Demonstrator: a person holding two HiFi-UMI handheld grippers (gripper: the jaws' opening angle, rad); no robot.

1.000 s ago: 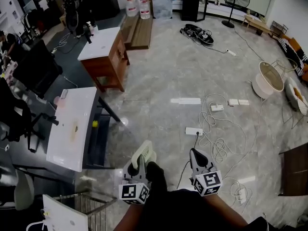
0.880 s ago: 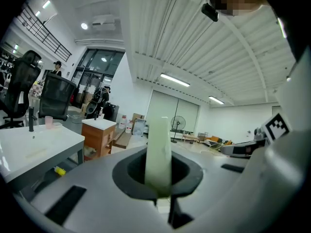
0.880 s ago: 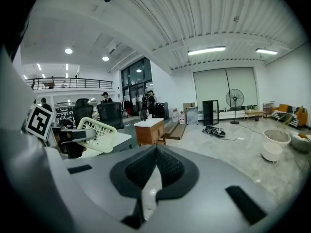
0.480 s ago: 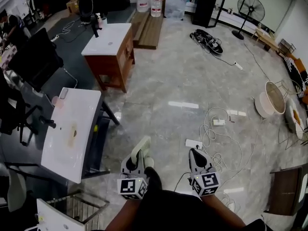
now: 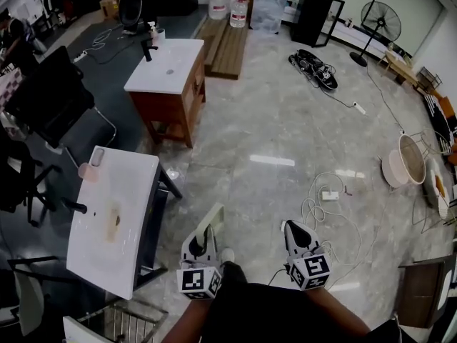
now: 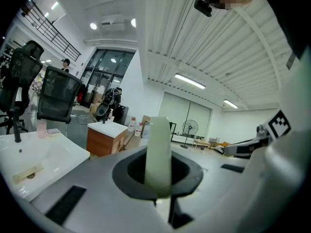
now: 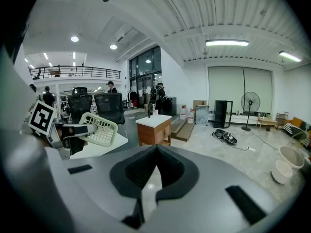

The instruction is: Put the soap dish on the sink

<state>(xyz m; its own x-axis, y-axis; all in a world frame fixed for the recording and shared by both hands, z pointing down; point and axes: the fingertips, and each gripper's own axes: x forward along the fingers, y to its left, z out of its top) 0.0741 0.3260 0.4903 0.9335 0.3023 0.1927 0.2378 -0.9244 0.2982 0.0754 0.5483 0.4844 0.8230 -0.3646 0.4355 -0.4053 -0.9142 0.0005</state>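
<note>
A pale slatted soap dish (image 5: 210, 225) stands on edge in my left gripper (image 5: 203, 243), which is shut on it. In the left gripper view the soap dish (image 6: 158, 154) rises upright between the jaws of the left gripper (image 6: 158, 181). From the right gripper view the soap dish (image 7: 99, 128) shows at the left. My right gripper (image 5: 292, 230) is beside it, shut and empty, and the right gripper (image 7: 154, 161) has nothing between its jaws. A white sink on a wooden cabinet (image 5: 166, 68) stands ahead. A nearer white sink top (image 5: 107, 241) with a black tap is at my left.
Black office chairs (image 5: 53, 98) stand left of the sinks. Cables and power strips (image 5: 330, 196) lie on the floor to the right, with white baskets (image 5: 404, 159) beyond. Water jugs (image 5: 228, 6), a black cabinet (image 5: 316, 7) and a fan (image 5: 378, 16) line the far wall.
The whole view has moved forward: the wooden sink cabinet and the near white sink top have come closer. Both grippers hold the same pose, the dish still in the left one.
</note>
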